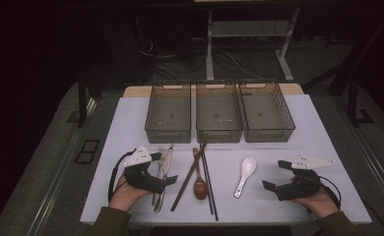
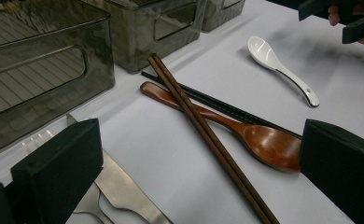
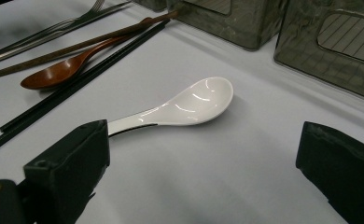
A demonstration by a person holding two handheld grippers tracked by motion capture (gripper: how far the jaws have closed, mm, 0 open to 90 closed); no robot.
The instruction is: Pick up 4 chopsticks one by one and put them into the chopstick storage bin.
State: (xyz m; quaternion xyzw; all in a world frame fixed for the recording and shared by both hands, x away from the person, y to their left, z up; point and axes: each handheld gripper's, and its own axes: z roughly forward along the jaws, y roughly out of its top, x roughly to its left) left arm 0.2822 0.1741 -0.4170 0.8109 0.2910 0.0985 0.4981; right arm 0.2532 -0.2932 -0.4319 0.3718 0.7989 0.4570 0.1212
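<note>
Cutlery lies in a row on the white table (image 1: 131,123). From the left there are a fork (image 1: 159,166) and knife (image 1: 165,169), brown chopsticks (image 1: 187,177), a wooden spoon (image 1: 200,188), black chopsticks (image 1: 208,184) and a white ceramic spoon (image 1: 245,174). My left gripper (image 1: 164,168) rests open at the front left, over the fork and knife handles. Its jaws stand wide, facing the wooden spoon (image 2: 269,142) and brown chopsticks (image 2: 203,126). My right gripper (image 1: 274,175) rests open at the front right. It points at the white spoon (image 3: 194,102), whose handle end is hidden behind one jaw.
Three grey see-through bins (image 1: 168,133) (image 1: 219,133) (image 1: 269,133) stand side by side at the back of the table, with nothing visible inside them. Beyond the table the floor is dark, with cables and a desk frame (image 1: 209,49).
</note>
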